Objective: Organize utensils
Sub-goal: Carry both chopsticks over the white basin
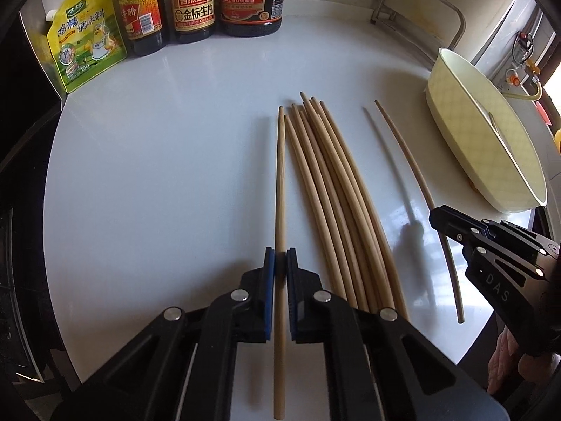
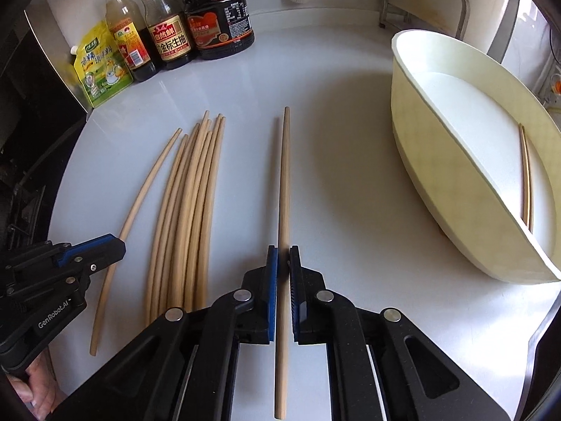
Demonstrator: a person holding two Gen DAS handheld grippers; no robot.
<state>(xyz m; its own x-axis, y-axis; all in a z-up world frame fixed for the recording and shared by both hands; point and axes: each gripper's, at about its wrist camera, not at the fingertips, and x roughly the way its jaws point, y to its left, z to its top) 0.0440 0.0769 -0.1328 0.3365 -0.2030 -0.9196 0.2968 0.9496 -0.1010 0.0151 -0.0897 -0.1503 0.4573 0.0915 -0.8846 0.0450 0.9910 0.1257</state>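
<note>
Each gripper is shut on one wooden chopstick. My left gripper (image 1: 280,258) holds a chopstick (image 1: 279,182) left of a bundle of several chopsticks (image 1: 336,196) lying on the white counter. My right gripper (image 2: 283,254) holds another chopstick (image 2: 284,175) to the right of the bundle (image 2: 189,210). It shows in the left wrist view (image 1: 438,215) with its chopstick (image 1: 406,154) raised over the counter. The left gripper shows in the right wrist view (image 2: 115,244) with its chopstick (image 2: 140,196). A cream oval tub (image 2: 420,133) holds two chopsticks (image 2: 526,175).
A yellow seasoning pouch (image 1: 84,52) and three dark sauce bottles (image 1: 193,10) stand along the back wall. The tub (image 1: 455,129) sits at the counter's right edge. A metal rack (image 1: 420,10) stands behind it. The counter edge drops off at left and front right.
</note>
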